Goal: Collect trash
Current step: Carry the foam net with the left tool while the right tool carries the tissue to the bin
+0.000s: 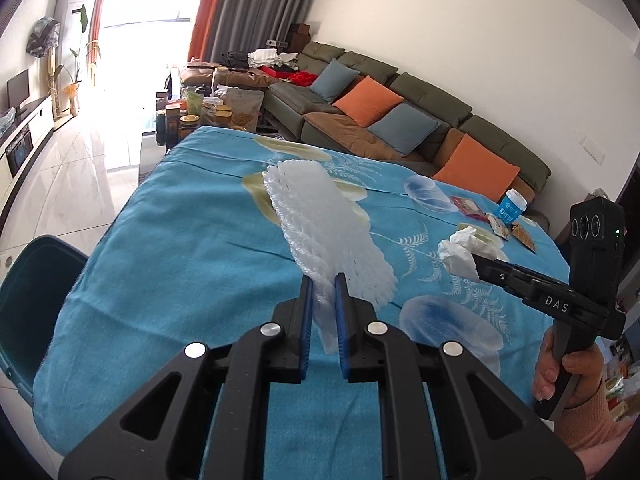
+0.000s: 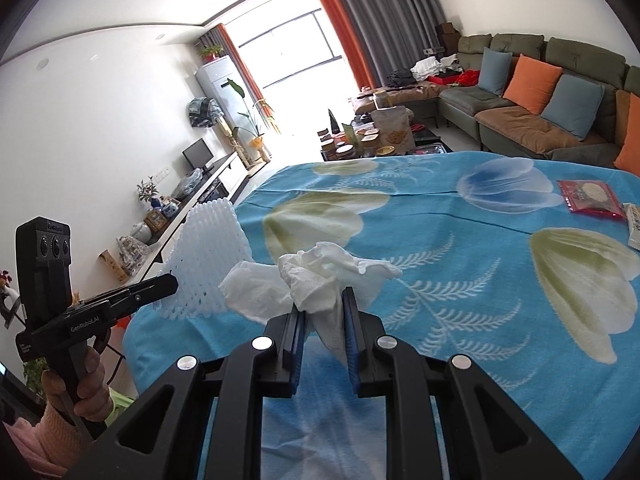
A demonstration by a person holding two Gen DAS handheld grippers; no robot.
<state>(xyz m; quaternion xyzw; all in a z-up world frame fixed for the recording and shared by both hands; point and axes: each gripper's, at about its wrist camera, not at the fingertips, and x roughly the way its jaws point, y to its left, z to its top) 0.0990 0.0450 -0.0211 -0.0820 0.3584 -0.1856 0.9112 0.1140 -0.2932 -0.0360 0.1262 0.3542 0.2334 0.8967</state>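
We have both pieces of trash in hand and are in the carrying step. Our left hand-held gripper is clamped on the white foam net sleeve, which sticks up and forward from the pads, clear of the blue flowered cloth covering the worktop. Our right hand-held gripper is clamped on the crumpled white tissue, bunched above its pads and also lifted off the cloth.

The dark teal bin shows at the lower left edge of the left wrist view, beside the worktop and below its edge. We judge that the next move calls for swinging the left load out past the cloth edge until the foam hangs over the bin mouth, then parting the jaws; the tissue should follow the same way. Both pieces are light and could cling to the pads or drift, so we should release low over the opening.

More remains: a red snack packet, a white wrapper just beside it, and a blue paper cup lie at the far right of the worktop, untouched
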